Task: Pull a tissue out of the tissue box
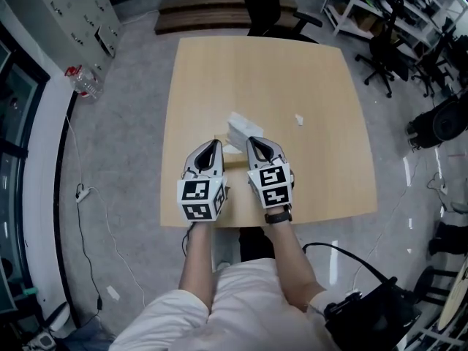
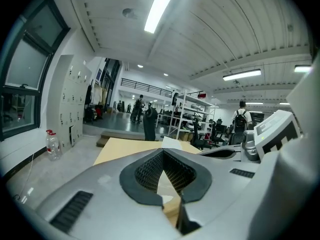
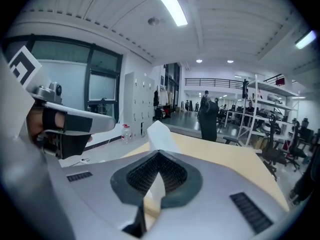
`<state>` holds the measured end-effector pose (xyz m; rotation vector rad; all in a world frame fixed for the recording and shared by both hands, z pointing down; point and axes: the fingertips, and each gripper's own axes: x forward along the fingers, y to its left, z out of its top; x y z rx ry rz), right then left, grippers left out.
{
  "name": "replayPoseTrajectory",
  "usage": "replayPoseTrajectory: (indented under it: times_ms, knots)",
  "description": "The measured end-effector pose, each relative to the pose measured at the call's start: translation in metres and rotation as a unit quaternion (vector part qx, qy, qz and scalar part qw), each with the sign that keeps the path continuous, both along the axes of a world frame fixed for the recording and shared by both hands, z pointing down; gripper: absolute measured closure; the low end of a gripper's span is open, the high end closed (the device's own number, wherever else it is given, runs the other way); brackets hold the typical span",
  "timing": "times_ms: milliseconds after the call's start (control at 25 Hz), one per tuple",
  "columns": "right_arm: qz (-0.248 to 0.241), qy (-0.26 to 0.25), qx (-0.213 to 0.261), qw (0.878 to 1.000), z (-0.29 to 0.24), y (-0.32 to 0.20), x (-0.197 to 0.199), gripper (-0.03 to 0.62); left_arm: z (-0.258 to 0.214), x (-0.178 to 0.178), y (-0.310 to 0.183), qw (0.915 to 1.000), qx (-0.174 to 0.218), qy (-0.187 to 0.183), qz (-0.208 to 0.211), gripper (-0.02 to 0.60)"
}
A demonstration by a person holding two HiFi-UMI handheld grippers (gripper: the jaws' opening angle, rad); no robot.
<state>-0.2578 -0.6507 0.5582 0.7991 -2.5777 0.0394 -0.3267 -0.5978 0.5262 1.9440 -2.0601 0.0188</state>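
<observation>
Tissue box (image 1: pixel 243 128) is seen at centre of head view on tabletop (image 1: pixel 322 86), just above both grippers. Right hand-held gripper (image 3: pixel 159 155) is clamped on tissue (image 3: pixel 159 133). Left hand-held gripper (image 2: pixel 163 152) is closed, empty. Pull is best kept straight and slow. Box is not held down and may be dragged.

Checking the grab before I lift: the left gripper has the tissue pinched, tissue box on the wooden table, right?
No: the right gripper has the tissue pinched, as the right gripper view shows; the left gripper is shut on nothing. The tissue box is on the wooden table.
</observation>
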Motion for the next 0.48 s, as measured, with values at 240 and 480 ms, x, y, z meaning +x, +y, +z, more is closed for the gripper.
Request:
replayPoseTrajectory:
  times_ms: [240, 480]
  knots:
    - [0.004, -0.056, 0.031, 0.998, -0.066, 0.017, 0.012, 0.591, -0.043, 0.015, 0.01, 0.9992, 0.037, -0.012, 0.007, 0.58]
    - [-0.009, -0.108, 0.073, 0.991, -0.133, 0.04, 0.009, 0.591, -0.097, 0.015, 0.018, 0.9962, 0.08, -0.035, 0.009, 0.58]
